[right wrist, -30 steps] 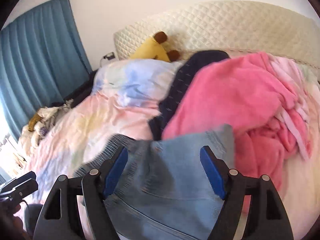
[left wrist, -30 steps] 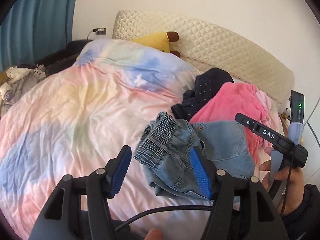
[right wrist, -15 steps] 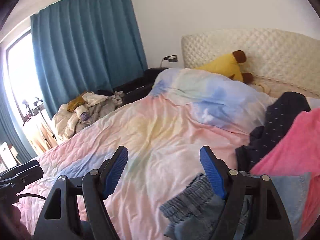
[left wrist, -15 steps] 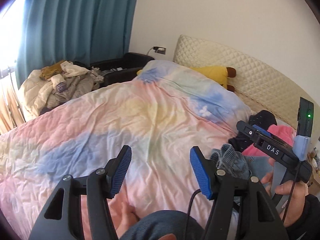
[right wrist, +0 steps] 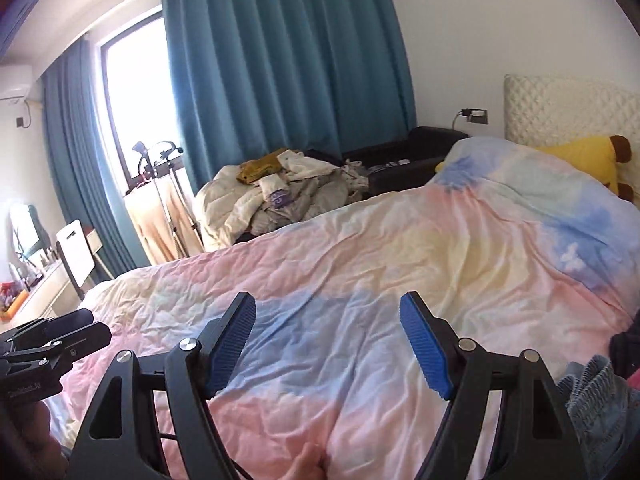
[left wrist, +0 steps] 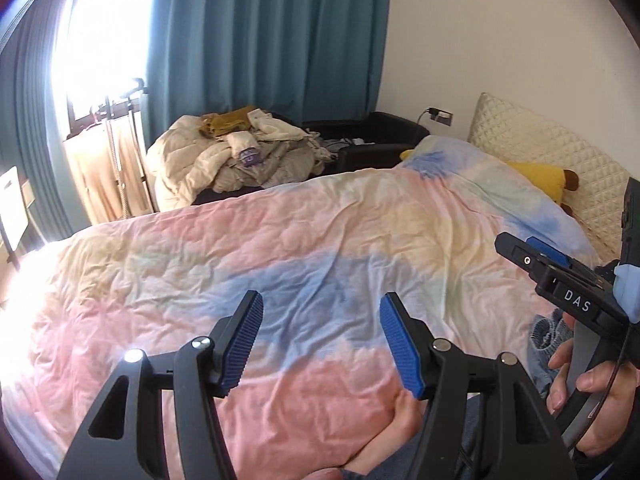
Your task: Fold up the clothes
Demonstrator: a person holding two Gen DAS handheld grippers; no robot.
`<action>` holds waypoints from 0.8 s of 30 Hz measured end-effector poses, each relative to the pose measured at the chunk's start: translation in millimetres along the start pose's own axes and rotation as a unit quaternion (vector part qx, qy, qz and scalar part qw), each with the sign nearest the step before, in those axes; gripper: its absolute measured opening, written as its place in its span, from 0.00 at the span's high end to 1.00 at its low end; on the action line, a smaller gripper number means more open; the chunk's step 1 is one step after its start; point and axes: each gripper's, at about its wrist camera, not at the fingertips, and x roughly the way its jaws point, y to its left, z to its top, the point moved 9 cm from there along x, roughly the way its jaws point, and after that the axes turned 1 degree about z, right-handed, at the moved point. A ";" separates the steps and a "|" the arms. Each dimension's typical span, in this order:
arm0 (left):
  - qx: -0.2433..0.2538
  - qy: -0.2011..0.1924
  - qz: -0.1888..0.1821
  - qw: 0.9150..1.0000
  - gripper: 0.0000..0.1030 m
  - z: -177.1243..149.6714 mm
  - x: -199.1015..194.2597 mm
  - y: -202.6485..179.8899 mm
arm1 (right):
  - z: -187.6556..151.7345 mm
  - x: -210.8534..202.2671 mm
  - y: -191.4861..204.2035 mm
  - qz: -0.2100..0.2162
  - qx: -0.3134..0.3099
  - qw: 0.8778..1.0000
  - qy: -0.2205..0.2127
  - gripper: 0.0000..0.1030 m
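Jeans, left view (left wrist: 549,334): lying crumpled at the right edge of the bed (left wrist: 280,264); likely soft, fairly heavy, best gripped at the ribbed waistband.
Left gripper (left wrist: 321,343): jaws standing wide, holding nothing, pointing over the bedspread.
Jeans, right view (right wrist: 600,404): bunching at the lower right.
Right gripper (right wrist: 327,348): gaping wide, empty.

Denim garment (right wrist: 600,412) cut off at right edge, partly behind gripper arm; yellow plush toy (right wrist: 588,160) half-hidden behind duvet (right wrist: 360,264).
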 end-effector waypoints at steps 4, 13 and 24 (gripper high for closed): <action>-0.013 -0.004 0.044 0.999 0.39 -7.8 -1.7 45.5 | -1.0 23.8 47.5 0.033 -0.023 0.999 0.006 0.26; -0.060 0.006 0.096 0.994 0.39 -45.8 10.9 130.2 | -29.7 73.8 132.4 0.082 -0.061 0.994 0.030 0.26; -0.133 -0.015 0.138 0.981 0.39 -66.3 32.7 200.5 | -59.7 121.6 185.9 0.102 -0.136 0.985 0.032 0.26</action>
